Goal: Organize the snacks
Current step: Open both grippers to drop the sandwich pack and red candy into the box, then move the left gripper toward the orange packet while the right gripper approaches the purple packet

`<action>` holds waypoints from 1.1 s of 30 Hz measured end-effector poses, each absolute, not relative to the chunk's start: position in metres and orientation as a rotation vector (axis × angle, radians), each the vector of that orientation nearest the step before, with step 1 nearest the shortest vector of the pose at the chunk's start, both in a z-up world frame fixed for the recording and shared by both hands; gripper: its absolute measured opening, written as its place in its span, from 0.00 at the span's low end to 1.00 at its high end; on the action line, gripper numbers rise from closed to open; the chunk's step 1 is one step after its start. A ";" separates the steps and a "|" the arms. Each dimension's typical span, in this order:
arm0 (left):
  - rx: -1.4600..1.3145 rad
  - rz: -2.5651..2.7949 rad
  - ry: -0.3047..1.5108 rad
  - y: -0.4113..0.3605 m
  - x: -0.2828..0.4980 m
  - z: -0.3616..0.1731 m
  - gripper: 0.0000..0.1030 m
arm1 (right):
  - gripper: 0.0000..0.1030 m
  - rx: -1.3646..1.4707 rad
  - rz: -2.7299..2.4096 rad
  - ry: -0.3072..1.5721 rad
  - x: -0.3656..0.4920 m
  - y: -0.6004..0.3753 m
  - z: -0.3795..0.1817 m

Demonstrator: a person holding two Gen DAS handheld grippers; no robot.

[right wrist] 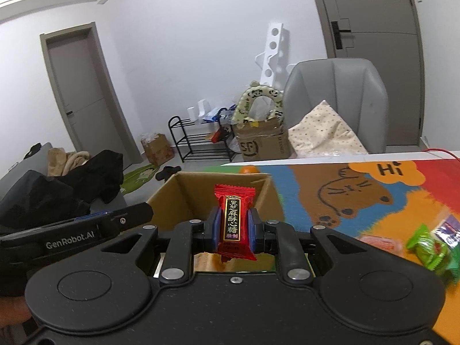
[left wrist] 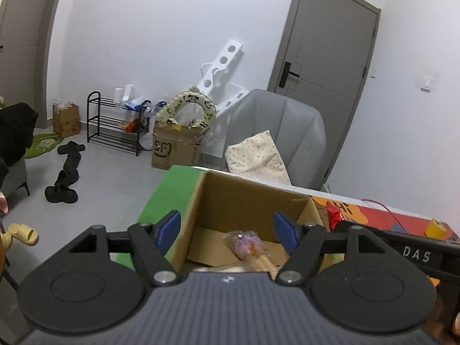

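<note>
An open cardboard box [left wrist: 244, 198] stands on the table's left end. My left gripper [left wrist: 227, 228] hangs over it, jaws open and holding nothing. Below them, on the box floor, lies a clear-wrapped snack with a purple print [left wrist: 245, 244]. My right gripper [right wrist: 233, 225] is shut on a red candy packet with gold lettering [right wrist: 234, 201], held upright at the near rim of the box [right wrist: 201, 189]. In the left wrist view the red packet [left wrist: 335, 214] shows just right of the box. The left gripper's body [right wrist: 72, 235] shows at the left of the right wrist view.
A colourful cartoon mat [right wrist: 345, 189] covers the table. Green-wrapped candies [right wrist: 428, 250] and other packets lie on it at the right. A yellow tape roll [left wrist: 435, 227] sits at the far right. A grey chair [left wrist: 276, 126] stands behind the table.
</note>
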State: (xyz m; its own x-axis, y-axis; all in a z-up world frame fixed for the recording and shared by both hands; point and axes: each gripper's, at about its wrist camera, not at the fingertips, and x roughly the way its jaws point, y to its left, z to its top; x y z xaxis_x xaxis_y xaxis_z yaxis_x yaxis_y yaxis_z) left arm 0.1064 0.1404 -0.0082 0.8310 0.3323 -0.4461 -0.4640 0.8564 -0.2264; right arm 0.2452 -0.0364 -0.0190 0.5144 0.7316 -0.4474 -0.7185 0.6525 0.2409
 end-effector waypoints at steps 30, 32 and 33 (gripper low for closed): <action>-0.292 0.373 0.476 0.111 0.121 -0.013 0.92 | 0.64 0.077 0.732 0.585 0.252 -0.092 -0.023; -0.281 0.359 0.483 0.104 0.124 -0.013 0.93 | 0.69 0.080 0.719 0.582 0.251 -0.101 -0.023; -0.276 0.352 0.488 0.100 0.126 -0.014 0.93 | 0.70 0.080 0.712 0.580 0.251 -0.105 -0.023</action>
State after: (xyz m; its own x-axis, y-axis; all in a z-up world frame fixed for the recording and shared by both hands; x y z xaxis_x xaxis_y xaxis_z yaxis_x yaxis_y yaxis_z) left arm 0.1261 0.1003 -0.0135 0.8257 0.2619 -0.4996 -0.3918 0.9035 -0.1738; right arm 0.2508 -0.1050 -0.0230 0.6071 0.6372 -0.4748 -0.5940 0.7608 0.2616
